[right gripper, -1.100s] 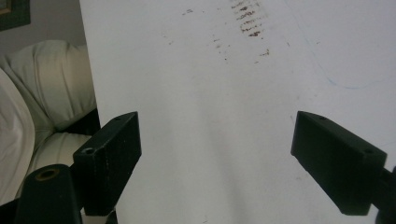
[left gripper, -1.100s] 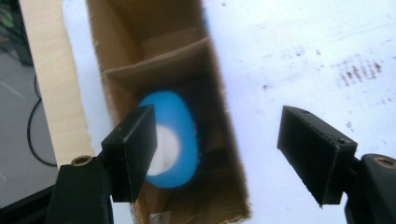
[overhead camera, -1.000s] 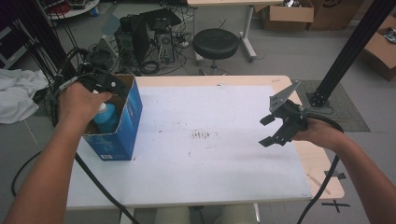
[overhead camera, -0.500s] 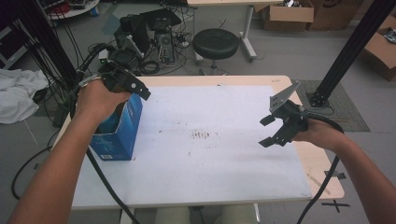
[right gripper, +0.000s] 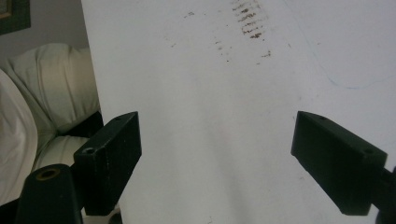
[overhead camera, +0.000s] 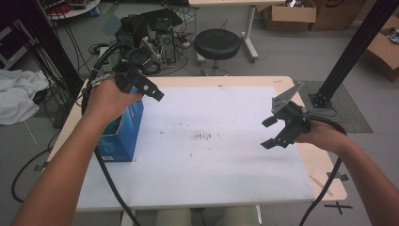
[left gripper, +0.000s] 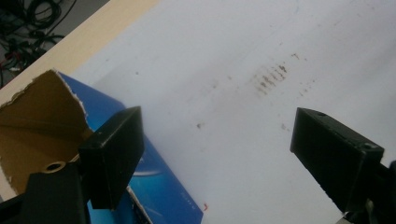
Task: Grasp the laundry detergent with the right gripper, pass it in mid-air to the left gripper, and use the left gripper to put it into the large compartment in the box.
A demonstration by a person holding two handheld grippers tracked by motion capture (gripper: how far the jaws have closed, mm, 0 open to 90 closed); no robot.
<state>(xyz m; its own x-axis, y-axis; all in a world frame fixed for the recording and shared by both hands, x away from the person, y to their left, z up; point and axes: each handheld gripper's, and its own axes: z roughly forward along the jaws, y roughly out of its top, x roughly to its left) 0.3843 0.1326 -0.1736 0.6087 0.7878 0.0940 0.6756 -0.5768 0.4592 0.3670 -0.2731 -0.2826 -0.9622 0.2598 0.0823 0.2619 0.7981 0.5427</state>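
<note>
Table (overhead camera: 301, 169) carried a white sheet (overhead camera: 221, 165) with a brown smudge patch (overhead camera: 203, 136) mid-sheet, roughly between the two grippers. Blue box (overhead camera: 123, 134) stood upright at the sheet's left edge, top torn open, brown cardboard inside.

Left gripper (overhead camera: 146, 89) sat above the box's far top corner, tips pointing out over the sheet toward the smudge. Jaws had just been opening and stood wide, nothing between them. In the left gripper view the box (left gripper: 154, 196) lay below and behind the left-hand finger (left gripper: 114, 149), not between the fingers; only bare sheet in the gap, and no contact with the box that I could see.

Right gripper (overhead camera: 273, 132) hovered over the sheet's right side, well apart from the box, jaws wide and empty. Right gripper view: plain sheet between the fingers (right gripper: 109, 154), smudge (right gripper: 250, 21) ahead of them.

Hard to read: the left hand (overhead camera: 108, 101) covered most of the box's opening from above, so its contents couldn't be made out. The box's bottom was cut off in the left gripper view.
</note>
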